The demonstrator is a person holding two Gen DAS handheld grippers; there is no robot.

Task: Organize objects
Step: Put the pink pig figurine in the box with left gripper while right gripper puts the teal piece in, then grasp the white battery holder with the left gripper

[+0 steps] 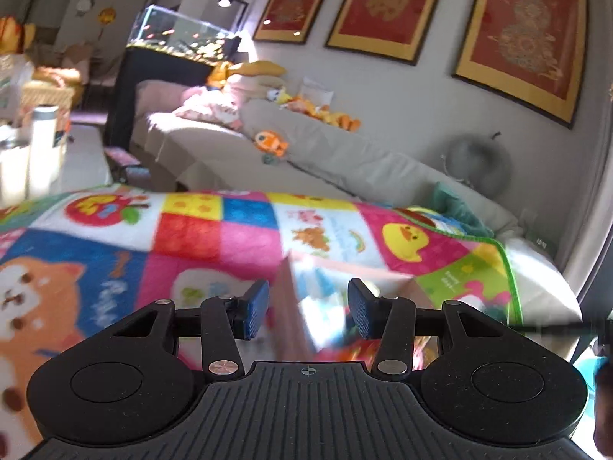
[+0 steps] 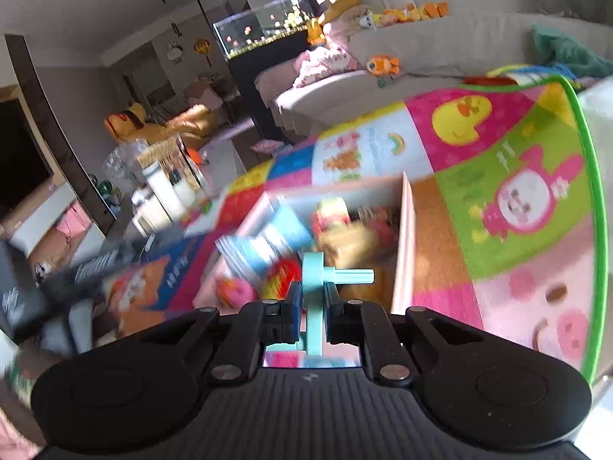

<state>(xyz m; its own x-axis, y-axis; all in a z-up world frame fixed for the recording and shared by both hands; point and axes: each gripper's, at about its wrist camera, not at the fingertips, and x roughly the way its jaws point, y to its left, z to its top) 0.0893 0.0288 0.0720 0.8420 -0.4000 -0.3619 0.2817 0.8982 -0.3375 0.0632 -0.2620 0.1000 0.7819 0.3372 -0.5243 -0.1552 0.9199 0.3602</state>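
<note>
- Living room, sunlit: a patchwork play blanket (image 2: 498,176) covers the work surface, with a grey sofa (image 1: 345,161) beyond it. Both views are motion-blurred.
- Right gripper (image 2: 311,308): fingers clamped on a teal plastic toy part (image 2: 312,287), a flat upright plate with a short ribbed peg sticking out to the right. It is held above the near end of the pink box (image 2: 402,241).
- Handling judgement: the part looks light, rigid, smooth, not fragile. The flat plate is the sound place to pinch; the peg would likely twist in the pads.
- Pink box: open-topped, on the blanket and full of mixed toys, too blurred to name. Blue packets and red and yellow pieces lie inside, just beyond the held part.
- Left gripper (image 1: 306,310): fingers apart, nothing between them, hanging over the near left corner of the box (image 1: 295,306).
- Beyond the box: orange fish plush (image 1: 270,142) on the sofa, fish tank (image 1: 184,34) further back.
- Likely step: lower the part into the box.
</note>
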